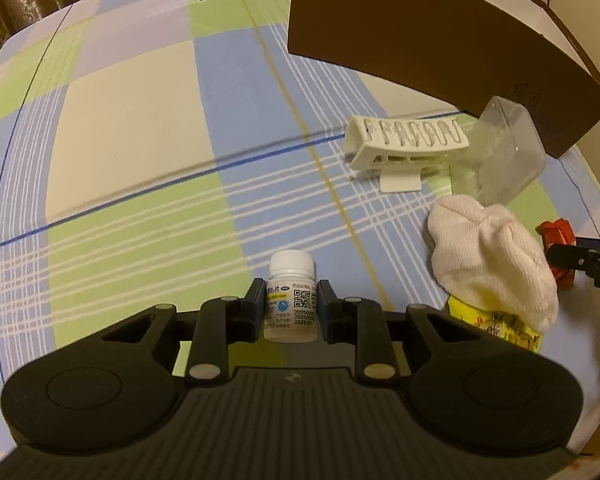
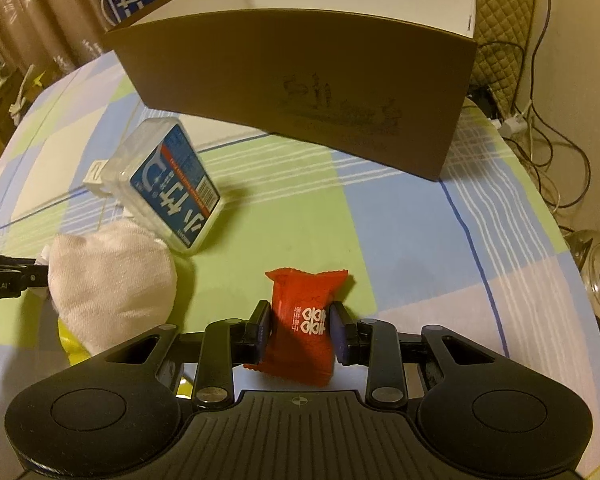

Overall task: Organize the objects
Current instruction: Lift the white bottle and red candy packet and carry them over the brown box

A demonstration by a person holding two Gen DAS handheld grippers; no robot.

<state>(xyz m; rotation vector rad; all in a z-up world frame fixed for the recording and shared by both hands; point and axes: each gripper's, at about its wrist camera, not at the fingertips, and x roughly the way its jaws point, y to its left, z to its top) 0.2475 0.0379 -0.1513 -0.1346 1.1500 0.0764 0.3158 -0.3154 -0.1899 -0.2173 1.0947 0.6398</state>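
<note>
Two tongs, each gripping something: our left tongs (image 1: 288, 312) clamp a small white plastic pill bottle (image 1: 290, 298) upright; our right tongs (image 2: 300, 330) pinch a red foil candy wrapper (image 2: 304, 320). Both sit low over the checked desk (image 1: 140, 160), and the open brown cardboard box (image 2: 300, 92) lies ahead, nearer the right.

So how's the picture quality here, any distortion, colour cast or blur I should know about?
Left wrist view: strong fisheye bends the tablecloth stripes and the brown box edge; warm yellowish light; the pill bottle label stays readable. Right wrist view: same curvature and warm cast, dark vignette in the corners; the red candy packet is sharp, the far cables softer.
</note>
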